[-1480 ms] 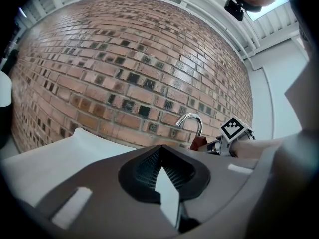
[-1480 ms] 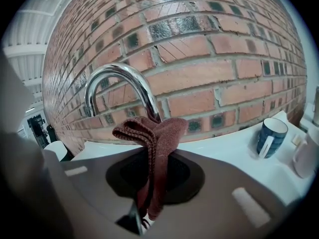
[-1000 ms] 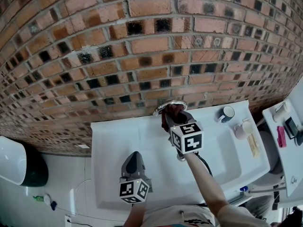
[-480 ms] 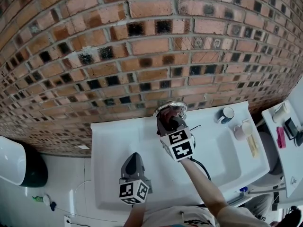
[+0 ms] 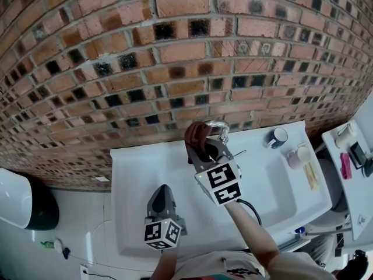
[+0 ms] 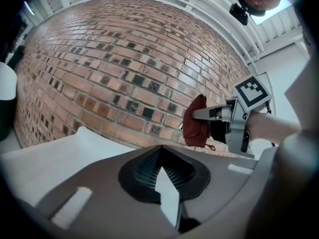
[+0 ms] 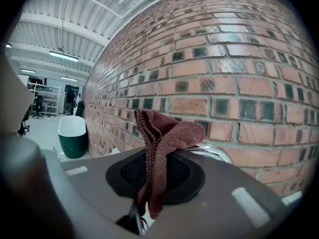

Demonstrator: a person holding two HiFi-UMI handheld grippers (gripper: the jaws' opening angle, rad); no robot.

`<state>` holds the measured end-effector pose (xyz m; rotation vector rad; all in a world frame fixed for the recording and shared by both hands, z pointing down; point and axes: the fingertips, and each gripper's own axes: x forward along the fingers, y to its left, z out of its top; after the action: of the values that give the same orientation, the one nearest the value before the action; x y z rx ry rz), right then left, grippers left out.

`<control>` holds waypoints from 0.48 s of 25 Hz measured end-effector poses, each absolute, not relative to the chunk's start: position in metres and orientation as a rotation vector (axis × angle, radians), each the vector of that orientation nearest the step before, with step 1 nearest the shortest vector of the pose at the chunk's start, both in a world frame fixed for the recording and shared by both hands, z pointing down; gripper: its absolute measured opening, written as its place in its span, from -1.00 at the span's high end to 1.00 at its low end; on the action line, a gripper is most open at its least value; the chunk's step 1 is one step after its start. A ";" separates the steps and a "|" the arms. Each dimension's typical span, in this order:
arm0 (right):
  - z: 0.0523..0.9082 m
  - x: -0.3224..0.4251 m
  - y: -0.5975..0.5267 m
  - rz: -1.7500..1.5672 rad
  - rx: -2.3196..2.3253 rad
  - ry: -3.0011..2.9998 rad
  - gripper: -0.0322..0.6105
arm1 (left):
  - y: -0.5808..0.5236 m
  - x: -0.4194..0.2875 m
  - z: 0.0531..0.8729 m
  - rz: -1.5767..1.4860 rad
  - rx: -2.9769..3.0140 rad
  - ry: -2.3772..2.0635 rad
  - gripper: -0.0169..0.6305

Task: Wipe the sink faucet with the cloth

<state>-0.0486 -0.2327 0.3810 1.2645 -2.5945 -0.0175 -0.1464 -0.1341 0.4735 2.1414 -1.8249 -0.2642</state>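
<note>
Head view, right claw: we see the right claw [image 5: 199, 147] closed on the cloth [image 5: 196, 134], which bunches up just ahead of its tips.
Head view, faucet: the chrome faucet [image 5: 217, 127] sits just beyond the right claw and slightly to its right. The cloth is beside it, but we cannot tell whether they touch.
Head view, left claw: the left claw [image 5: 164, 191] hangs over the white sink [image 5: 134, 174], well behind and to the left of the right claw, with nothing near its tips.
Head view, mug: a mug [image 5: 279, 139] stands on the sink rim, well off to the right of the right claw.
Left gripper view, left claw: the jaws of the left claw [image 6: 159, 152] meet with nothing between them. Ahead and to the right, the right claw [image 6: 205, 114] holds the cloth [image 6: 195, 129] up against the brick wall [image 6: 99, 78].
Right gripper view, right claw: the jaws of the right claw [image 7: 152, 158] pinch a fold of the cloth [image 7: 162, 133], with the loose end standing up above the tips.
Right gripper view, faucet: a curved edge of the faucet [image 7: 217, 152] shows just past the right jaw, close behind the cloth.
Handling, cloth: we judge it soft, light and floppy. The fold between the jaws looks enough to hold it, and the free end will drape and drag over metal.
Handling, faucet: we judge it rigid, fixed and slick, so it needs no holding. We would press the free fold onto the spout and rub.
</note>
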 end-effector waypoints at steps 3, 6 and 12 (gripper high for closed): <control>0.403 -0.053 -0.252 -0.002 1.230 -2.531 0.75 | -0.132 -0.143 0.473 -0.263 2.148 -1.818 0.93; 0.408 -0.051 -0.259 -0.003 1.219 -2.517 0.75 | -0.131 -0.147 0.472 -0.263 2.142 -1.830 0.93; 0.388 -0.038 -0.258 -0.023 1.293 -2.531 0.75 | -0.132 -0.154 0.472 -0.263 2.129 -1.849 0.93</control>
<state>-0.0384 -0.2584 0.3879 1.2927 -2.5311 -0.0231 -0.1537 -0.1319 0.4720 2.1293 -1.8494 -0.2627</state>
